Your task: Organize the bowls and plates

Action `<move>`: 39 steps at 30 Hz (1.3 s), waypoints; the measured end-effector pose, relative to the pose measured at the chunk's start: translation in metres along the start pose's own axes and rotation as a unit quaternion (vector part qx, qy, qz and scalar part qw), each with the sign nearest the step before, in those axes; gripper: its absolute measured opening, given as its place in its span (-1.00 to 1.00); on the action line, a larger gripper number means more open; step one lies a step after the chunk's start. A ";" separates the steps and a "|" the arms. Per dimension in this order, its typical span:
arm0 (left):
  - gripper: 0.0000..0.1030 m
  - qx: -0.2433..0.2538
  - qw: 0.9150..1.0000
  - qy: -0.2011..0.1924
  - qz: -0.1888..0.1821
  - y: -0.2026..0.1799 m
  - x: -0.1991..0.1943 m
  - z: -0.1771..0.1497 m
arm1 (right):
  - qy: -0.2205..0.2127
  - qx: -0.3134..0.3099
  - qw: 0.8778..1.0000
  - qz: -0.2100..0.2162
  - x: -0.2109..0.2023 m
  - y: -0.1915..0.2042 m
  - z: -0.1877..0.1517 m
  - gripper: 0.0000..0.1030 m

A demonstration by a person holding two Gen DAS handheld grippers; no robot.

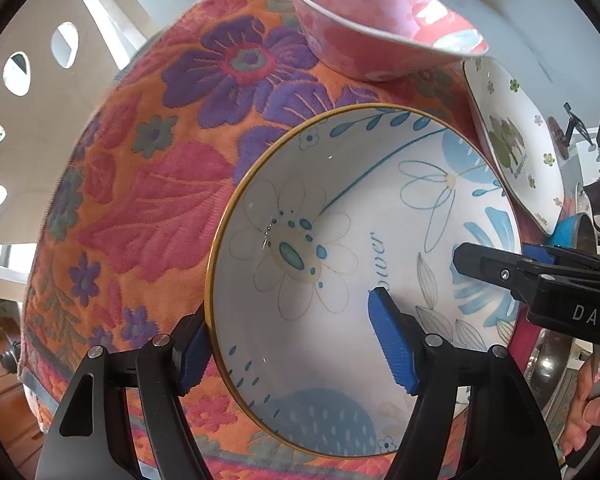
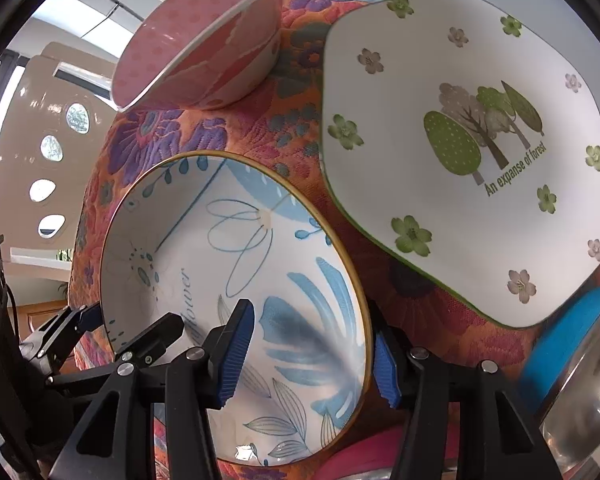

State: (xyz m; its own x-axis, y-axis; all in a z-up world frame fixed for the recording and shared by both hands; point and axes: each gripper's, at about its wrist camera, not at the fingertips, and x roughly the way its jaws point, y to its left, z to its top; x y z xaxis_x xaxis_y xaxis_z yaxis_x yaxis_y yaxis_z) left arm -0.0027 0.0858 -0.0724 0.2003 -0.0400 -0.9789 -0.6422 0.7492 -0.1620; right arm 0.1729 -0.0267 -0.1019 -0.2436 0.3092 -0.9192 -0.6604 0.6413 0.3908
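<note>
**Both grippers straddling the rim of the blue-flowered bowl, before the lift**

The large white ceramic bowl with blue flower painting and a thin gold rim [image 2: 236, 280] is resting on the orange, pink and purple floral woven cloth [image 1: 148, 208], near its front edge. The left gripper [image 1: 296, 344] is bracketing one side of the bowl's wall: 1 blue ribbed pad is sitting inside the basin and the other outside the rim, with a visible gap at the inner pad, so the jaws are standing partly open and not yet clamping. The right gripper [image 2: 308, 356] is bracketing the opposite side in the same manner, 1 pad inside and 1 outside; its jaws are narrower, yet whether both pads are pressing on the wall cannot be told.

Behind the bowl, well apart, a pink polka-dot ceramic bowl [image 2: 204, 44] is standing on the cloth. A white rounded-square plate printed with green trees and small flowers [image 2: 472, 148] is lying just beside the blue-flowered bowl.

Judged step: securing a 2-handed hold on the blue-flowered bowl. The next move is calling for both pairs of pads to close firmly on the wall, evenly, before any lift; an uneven pinch on glazed ceramic could let the bowl tip or slip.
</note>
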 end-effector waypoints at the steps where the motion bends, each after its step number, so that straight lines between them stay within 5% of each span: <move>1: 0.35 -0.001 1.000 -0.006 0.000 0.002 -0.003 0.000 | 0.000 -0.001 1.000 0.005 -0.002 0.002 -0.001 0.03; 15: 0.35 -0.044 0.998 -0.046 0.009 0.045 -0.052 -0.015 | -0.011 -0.054 0.998 0.026 -0.027 0.057 -0.017 0.03; 26: 0.35 -0.048 0.998 -0.040 0.002 0.115 -0.070 -0.033 | -0.013 -0.050 0.998 0.022 -0.022 0.126 -0.033 0.03; 39: 0.35 -0.040 0.999 -0.025 0.000 0.154 -0.063 -0.053 | 0.010 -0.032 0.999 0.019 0.006 0.160 -0.049 0.03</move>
State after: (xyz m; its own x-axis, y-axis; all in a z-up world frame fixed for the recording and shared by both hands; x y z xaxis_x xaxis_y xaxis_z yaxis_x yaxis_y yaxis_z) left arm -0.1536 0.1687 -0.0427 0.2359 -0.0061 -0.9718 -0.6982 0.6944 -0.1738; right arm 0.0312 0.0432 -0.0470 -0.2830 0.3187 -0.9046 -0.6946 0.5823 0.4225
